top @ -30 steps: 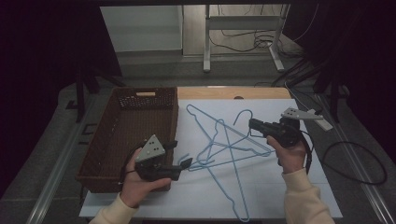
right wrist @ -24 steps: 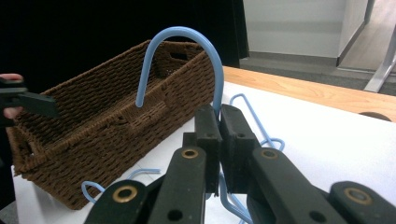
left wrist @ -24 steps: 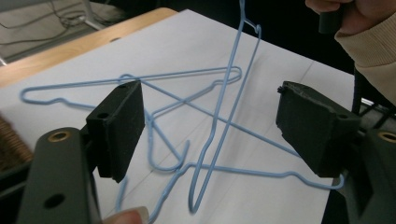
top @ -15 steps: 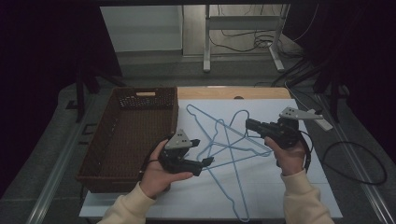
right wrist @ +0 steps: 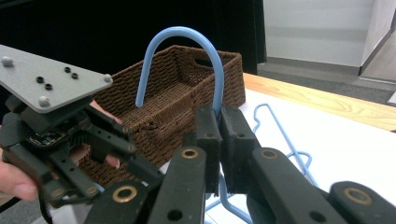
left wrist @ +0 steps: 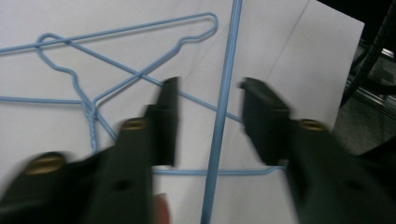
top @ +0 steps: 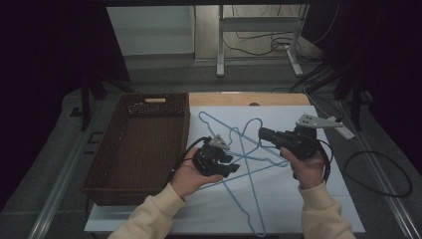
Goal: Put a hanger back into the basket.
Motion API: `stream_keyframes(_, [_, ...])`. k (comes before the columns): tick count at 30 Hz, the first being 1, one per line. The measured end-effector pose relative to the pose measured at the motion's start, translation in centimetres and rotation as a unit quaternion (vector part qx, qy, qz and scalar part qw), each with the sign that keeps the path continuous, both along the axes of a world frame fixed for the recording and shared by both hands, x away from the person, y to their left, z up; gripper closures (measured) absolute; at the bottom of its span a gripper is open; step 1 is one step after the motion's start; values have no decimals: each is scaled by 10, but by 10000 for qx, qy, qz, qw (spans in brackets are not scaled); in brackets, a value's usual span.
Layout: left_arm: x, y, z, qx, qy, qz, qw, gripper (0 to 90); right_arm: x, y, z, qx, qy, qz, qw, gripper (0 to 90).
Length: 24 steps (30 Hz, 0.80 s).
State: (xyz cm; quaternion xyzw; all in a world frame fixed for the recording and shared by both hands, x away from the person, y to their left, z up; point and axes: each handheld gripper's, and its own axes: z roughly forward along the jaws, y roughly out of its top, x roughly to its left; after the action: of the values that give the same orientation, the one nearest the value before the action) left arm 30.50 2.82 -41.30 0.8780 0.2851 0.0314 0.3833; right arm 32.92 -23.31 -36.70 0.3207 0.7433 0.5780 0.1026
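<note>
The left gripper [top: 230, 165] sits in the person's upturned left hand [top: 191, 174], jaws spread wide and pointing right. The right gripper [top: 263, 133], held in the right hand [top: 306, 167], points left toward it, jaws pressed together on a blue hanger's hook [right wrist: 187, 51].

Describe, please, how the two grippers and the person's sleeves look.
Both grippers are black. The left gripper and the right gripper each carry a grey three-cornered plate with small screws. Brass-coloured rivets mark the jaw links. A black cable trails from the right one. The sleeves are cream-coloured.
</note>
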Motion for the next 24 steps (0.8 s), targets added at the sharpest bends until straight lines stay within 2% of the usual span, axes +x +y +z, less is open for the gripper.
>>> stream_keyframes(3, [0,0,1,-10,-30,-45,10000,826,0,-1,0,25,2,8,10000,873])
stream_keyframes(7, [-4,0,3,-21,-59,-205,9998,858,0,-1,0,50,11,18,10000,872])
stream_keyframes(10, [-8,-1,6,82,-215,-195,9995,866,0,-1,-1,77,11,26,10000,871])
stream_keyframes(15, [-12,6,12,-146,-435,-89,9989,868,0,-3,0,228,-95,37,9997,853])
stream_keyframes(17, [-13,8,15,-174,-500,-52,9986,869,-1,-2,0,322,-352,12,9989,694])
stream_keyframes(20, [-14,13,20,-296,-557,27,9980,869,-3,-1,-1,355,-518,-19,9980,630])
stream_keyframes(21, [-14,15,22,-318,-562,43,9979,869,-4,-2,-1,351,-567,-41,9978,572])
stream_keyframes(24, [-14,25,27,-389,-589,136,9974,869,-7,-4,-4,303,-650,-169,9973,471])
